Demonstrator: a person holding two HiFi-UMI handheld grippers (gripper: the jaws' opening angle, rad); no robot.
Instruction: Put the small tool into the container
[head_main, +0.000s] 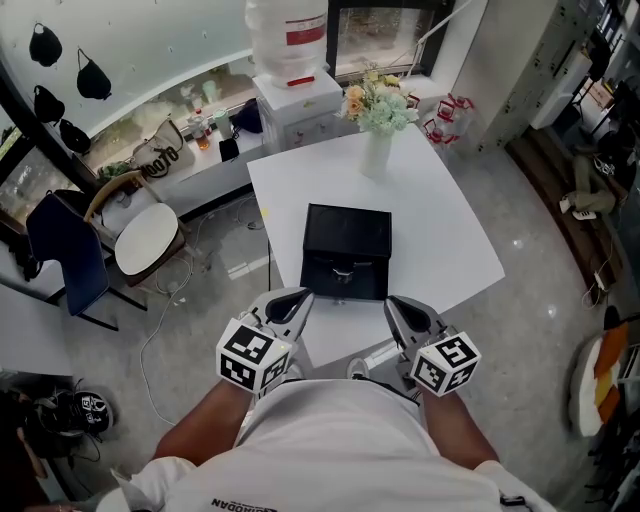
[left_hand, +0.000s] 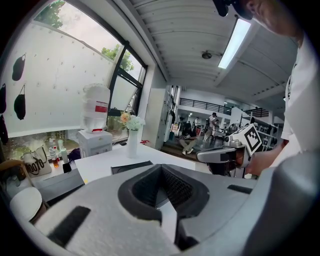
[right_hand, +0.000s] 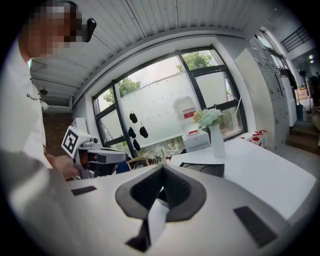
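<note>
A black box-shaped container (head_main: 345, 248) lies in the middle of the white table (head_main: 445, 235), with a small pale fitting on its near face. It also shows as a flat dark shape in the left gripper view (left_hand: 131, 167) and in the right gripper view (right_hand: 205, 169). I cannot make out a separate small tool. My left gripper (head_main: 297, 298) (left_hand: 162, 167) hovers at the table's near edge, jaws together and empty. My right gripper (head_main: 398, 306) (right_hand: 162, 167) is beside it, shut on nothing. Each gripper sees the other (left_hand: 235, 147) (right_hand: 95, 152).
A white vase of flowers (head_main: 377, 135) stands at the table's far side. Behind it is a water dispenser (head_main: 295, 85). A round white chair (head_main: 147, 238) and a blue chair (head_main: 65, 255) stand left of the table, with cables on the floor.
</note>
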